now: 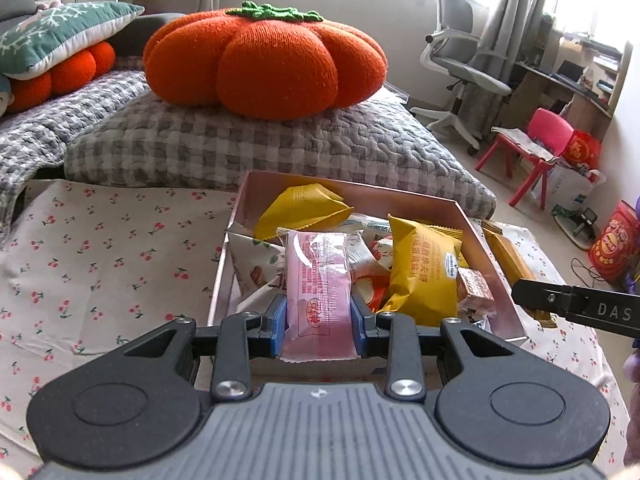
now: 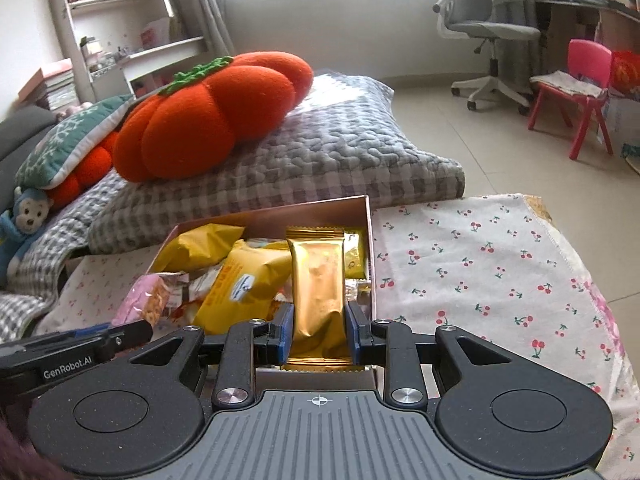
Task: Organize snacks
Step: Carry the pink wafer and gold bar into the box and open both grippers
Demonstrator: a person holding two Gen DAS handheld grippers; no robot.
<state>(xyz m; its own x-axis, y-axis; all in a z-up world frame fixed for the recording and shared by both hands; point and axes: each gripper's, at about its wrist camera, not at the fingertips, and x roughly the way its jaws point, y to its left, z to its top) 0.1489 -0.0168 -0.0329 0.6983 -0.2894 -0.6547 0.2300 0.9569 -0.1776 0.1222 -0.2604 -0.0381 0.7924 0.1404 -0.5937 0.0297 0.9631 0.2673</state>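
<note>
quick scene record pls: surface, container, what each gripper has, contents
surface: cherry-print cloth
container: open pink box, sitting on the cloth
left gripper: shut on pink packet, above the near end of the box
right gripper: shut on gold packet, above the box's right side
box contents: yellow packets plus other mixed wrapped snacks
behind: orange pumpkin cushion on grey checked quilt

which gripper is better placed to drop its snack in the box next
Left, probably. The left gripper holds its pink packet over the snacks inside the pink box. The right gripper holds its gold bar by the box's right wall, near the edge.
</note>
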